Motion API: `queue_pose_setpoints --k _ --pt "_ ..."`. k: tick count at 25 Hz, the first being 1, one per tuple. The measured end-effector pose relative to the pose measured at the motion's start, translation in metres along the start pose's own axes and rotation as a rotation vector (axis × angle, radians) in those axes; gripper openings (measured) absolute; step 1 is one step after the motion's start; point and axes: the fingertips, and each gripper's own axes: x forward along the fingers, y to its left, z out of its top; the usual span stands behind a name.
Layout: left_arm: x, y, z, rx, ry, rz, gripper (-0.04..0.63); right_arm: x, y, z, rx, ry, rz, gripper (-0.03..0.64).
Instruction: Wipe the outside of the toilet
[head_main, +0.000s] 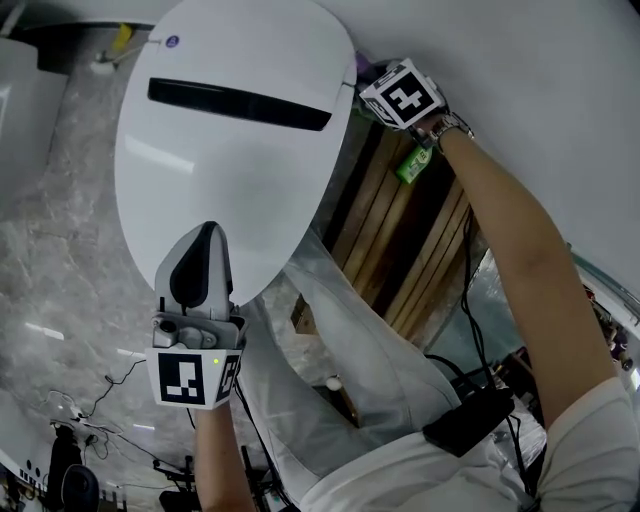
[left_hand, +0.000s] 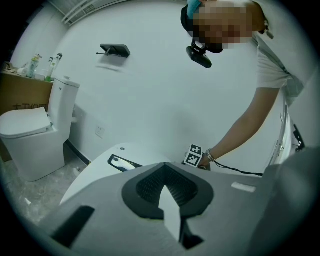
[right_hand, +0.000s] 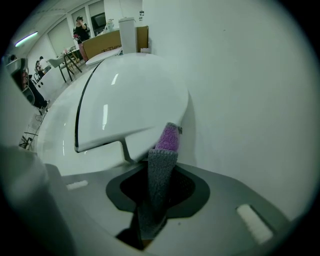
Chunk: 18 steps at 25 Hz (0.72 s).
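The white toilet (head_main: 230, 150) has its lid down, with a black slot across the top. My right gripper (head_main: 368, 85) is at the toilet's back corner against the white wall, shut on a grey and purple cloth (right_hand: 162, 165). The cloth's purple tip touches the rear rim of the toilet (right_hand: 125, 95). My left gripper (head_main: 203, 240) hovers at the lid's front edge; its jaws stand together with nothing between them. In the left gripper view the lid (left_hand: 100, 170) lies just beyond the jaws, and the right gripper's marker cube (left_hand: 194, 156) shows behind it.
Beside the toilet run wooden slats (head_main: 400, 230), with a green bottle (head_main: 413, 163) near them. A second toilet (left_hand: 30, 135) stands along the wall, below a black wall holder (left_hand: 115, 50). Cables (head_main: 100, 400) trail over the marble floor.
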Motion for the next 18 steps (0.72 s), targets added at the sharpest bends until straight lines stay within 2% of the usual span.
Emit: queue_pose_setpoints --k 7,12,18 --pt "-0.011 0.005 -0.011 0.004 0.0 -0.028 0.005 -0.004 0.018 -0.016 0.054 0.003 -0.031 0.089" --pt "-0.032 0.011 -0.02 0.012 0.019 -0.047 0.005 -0.003 0.047 -0.026 0.038 0.013 -0.028 0.089" --pt "-0.058 0.025 -0.026 0.015 0.019 -0.062 0.005 -0.006 0.08 -0.041 0.082 0.035 -0.042 0.089"
